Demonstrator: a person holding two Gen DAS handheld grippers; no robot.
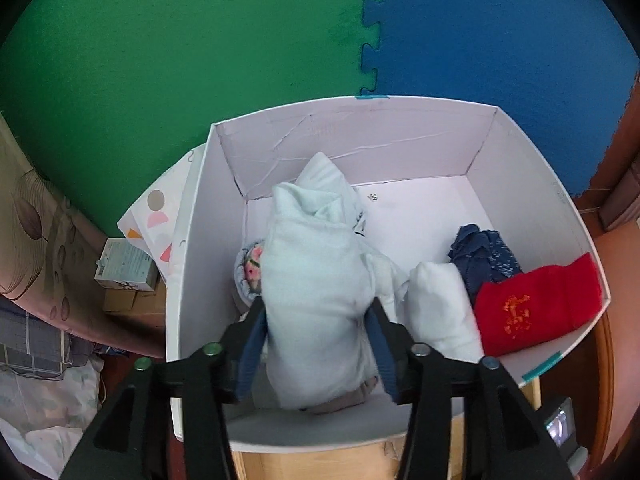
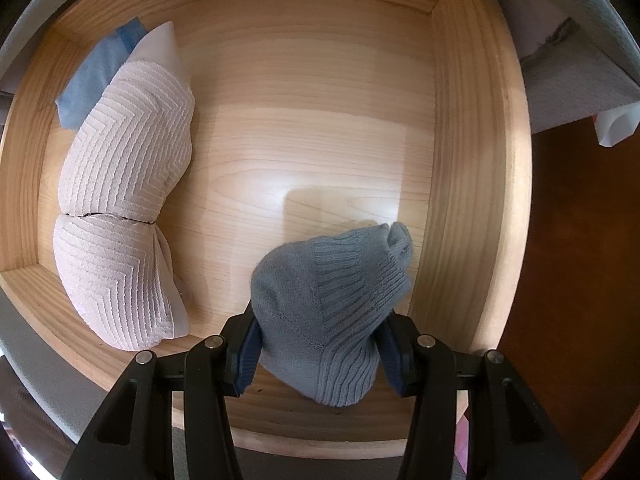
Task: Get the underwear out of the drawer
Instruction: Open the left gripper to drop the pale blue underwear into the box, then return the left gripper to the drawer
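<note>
- Our left gripper (image 1: 318,326) has its fingers half spread, flanking a pale blue bundle (image 1: 316,280) in the white box (image 1: 192,240).
- Our right gripper (image 2: 318,338) clamps one grey knit piece (image 2: 332,312) in the wooden drawer (image 2: 460,160).
- Beyond: two white ribbed bundles (image 2: 128,152).

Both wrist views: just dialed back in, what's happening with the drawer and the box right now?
The left hand-held gripper is over the white box with a pale blue-white bundle between its jaws; whether it is still pinched is unclear. A red cloth, a white roll and a dark blue piece already lie in the box. The right hand-held gripper is shut on a grey knit item inside the wooden drawer, where a pink textured bundle remains.
</note>
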